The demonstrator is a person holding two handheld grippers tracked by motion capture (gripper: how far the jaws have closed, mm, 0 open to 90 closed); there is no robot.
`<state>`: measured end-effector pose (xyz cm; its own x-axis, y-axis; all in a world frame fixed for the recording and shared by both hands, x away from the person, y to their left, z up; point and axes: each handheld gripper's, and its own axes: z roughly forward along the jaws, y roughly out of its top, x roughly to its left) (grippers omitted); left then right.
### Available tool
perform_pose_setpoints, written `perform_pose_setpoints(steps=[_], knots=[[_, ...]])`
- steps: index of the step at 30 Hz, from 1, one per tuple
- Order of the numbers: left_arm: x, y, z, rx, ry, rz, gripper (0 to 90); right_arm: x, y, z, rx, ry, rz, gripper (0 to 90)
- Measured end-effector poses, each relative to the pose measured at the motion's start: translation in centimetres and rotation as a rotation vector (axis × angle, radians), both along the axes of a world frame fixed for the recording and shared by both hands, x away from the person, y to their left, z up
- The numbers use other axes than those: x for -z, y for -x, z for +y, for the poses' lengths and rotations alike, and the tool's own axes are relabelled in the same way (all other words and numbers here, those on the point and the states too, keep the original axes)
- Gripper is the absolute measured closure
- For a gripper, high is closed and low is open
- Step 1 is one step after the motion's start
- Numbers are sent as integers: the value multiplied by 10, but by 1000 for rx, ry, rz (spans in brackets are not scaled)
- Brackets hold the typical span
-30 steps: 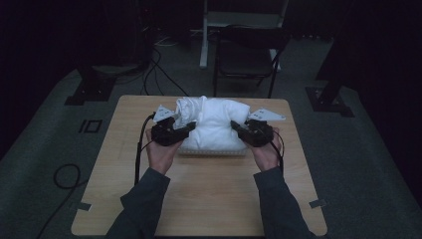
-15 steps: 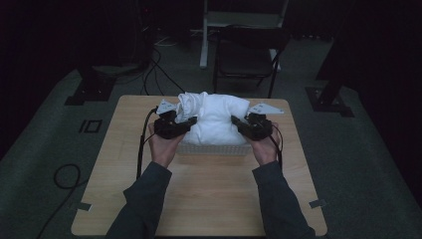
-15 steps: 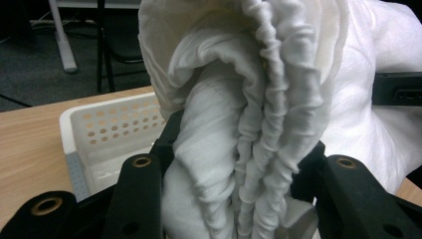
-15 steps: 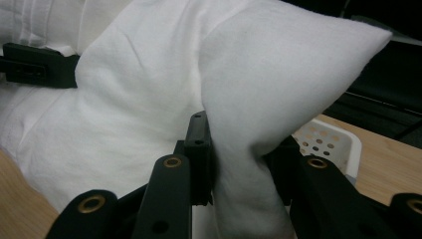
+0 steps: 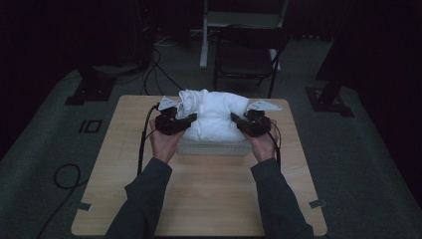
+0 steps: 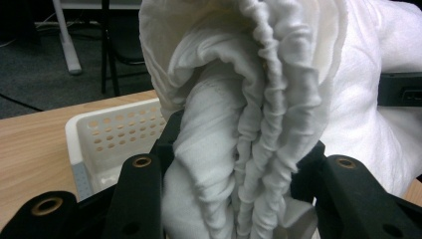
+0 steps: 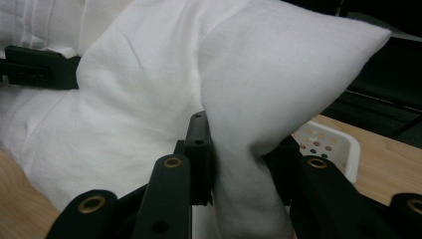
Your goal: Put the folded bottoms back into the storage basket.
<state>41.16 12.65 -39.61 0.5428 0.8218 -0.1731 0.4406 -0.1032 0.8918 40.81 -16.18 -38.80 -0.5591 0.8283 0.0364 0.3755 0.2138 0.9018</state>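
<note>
Both hands have carried the white cloth bundle point(image 5: 214, 117) farther across the table, and it now sits over the perforated white basket point(image 5: 214, 147). Left gripper point(image 5: 175, 122) pinches a gathered, ruched edge; right gripper point(image 5: 249, 123) clamps a plump fold. Best to lower both ends evenly, tucking the overhang inside the rim before letting go.

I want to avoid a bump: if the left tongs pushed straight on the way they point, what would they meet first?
Probably the right tongs, past the white pillow both are clamped on above the basket; depth is hard to judge.
</note>
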Motion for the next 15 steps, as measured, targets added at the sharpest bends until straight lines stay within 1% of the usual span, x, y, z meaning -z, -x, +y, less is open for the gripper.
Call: perform_pose_setpoints(steps=[6, 13, 15], knots=[[-2, -5, -1, -11, -14, -5, 547, 0, -5, 2, 14, 1, 3, 708], [-1, -11, -2, -12, -17, 0, 548, 2, -11, 3, 20, 2, 4, 708], [0, -14, -3, -14, -25, 1, 548, 4, -13, 3, 26, -2, 11, 708]])
